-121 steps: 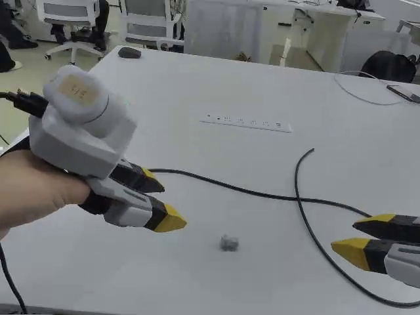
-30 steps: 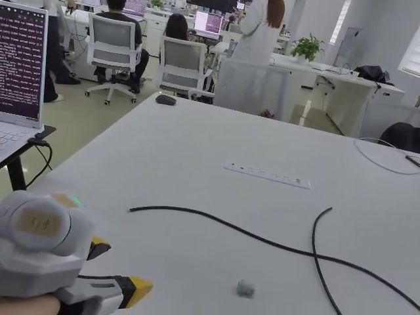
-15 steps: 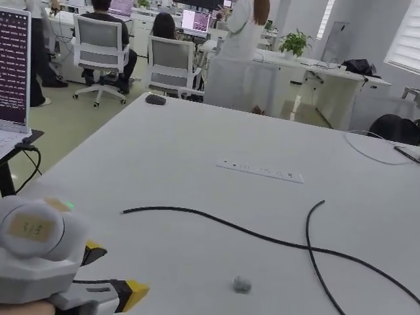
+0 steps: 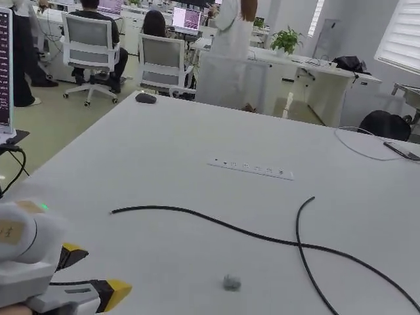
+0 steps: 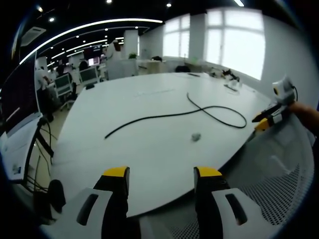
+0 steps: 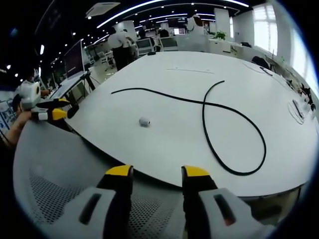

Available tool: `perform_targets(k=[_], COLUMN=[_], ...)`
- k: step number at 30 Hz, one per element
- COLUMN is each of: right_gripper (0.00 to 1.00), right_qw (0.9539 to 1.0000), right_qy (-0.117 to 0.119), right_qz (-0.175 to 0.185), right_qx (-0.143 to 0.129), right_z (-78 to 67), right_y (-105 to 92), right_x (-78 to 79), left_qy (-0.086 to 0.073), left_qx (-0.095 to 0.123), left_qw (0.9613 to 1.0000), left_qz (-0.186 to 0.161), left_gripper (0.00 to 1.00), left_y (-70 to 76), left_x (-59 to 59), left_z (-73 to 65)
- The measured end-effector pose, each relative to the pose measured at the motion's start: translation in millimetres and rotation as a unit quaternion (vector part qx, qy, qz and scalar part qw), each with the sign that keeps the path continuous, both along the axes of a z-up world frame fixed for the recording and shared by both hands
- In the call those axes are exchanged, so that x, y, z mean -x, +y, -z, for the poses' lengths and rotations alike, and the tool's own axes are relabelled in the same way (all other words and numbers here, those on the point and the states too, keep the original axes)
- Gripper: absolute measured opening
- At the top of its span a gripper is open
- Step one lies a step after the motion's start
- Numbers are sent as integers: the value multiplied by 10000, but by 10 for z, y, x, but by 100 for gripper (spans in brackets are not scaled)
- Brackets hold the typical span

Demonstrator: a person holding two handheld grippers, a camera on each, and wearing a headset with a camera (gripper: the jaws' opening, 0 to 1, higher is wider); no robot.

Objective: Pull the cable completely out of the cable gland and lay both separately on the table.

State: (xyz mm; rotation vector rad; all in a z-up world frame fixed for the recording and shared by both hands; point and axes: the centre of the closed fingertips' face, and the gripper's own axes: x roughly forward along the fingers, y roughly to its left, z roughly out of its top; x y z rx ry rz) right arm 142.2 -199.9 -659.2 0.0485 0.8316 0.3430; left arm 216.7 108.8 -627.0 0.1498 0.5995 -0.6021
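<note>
The desk (image 4: 197, 144) is seen by the head view from above its near edge, faced forward and down toward the office beyond, and by the two gripper views from low, just off that edge, faced across it, the black cable (image 4: 197, 218) and grey cable gland (image 4: 230, 283) being shared by all three.

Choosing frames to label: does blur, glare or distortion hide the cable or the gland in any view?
Head view: even light, cable and gland clear, left gripper soft. Left gripper view: fisheye bends the table edge, windows blown out. Right gripper view: same bend, gland small but clear.
</note>
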Motion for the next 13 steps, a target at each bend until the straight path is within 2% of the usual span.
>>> perform_targets(k=[3,5,7,10,13], right_gripper=[41,41,40,40,41], right_qw=[10000,10000,10000,10000,10000], right_qy=[8,20,41,50,46], right_qz=[-27,-34,-42,-56,-21], right_qx=[0,-10,-6,-2,-12], right_z=[1,3,8,11,10], right_y=[11,15,18,18,9], right_x=[2,5,8,8,5], left_qy=[3,-67,40,-17,11], left_qx=[70,172,118,171,148], left_qw=[9999,9998,9999,9998,9999], left_qz=[-77,-59,-54,-39,-8], left_gripper=[53,55,55,54,53], left_y=[14,-8,3,-9,-17], left_x=[-6,-11,8,-2,7], left_z=[-8,-37,-2,-24,-14])
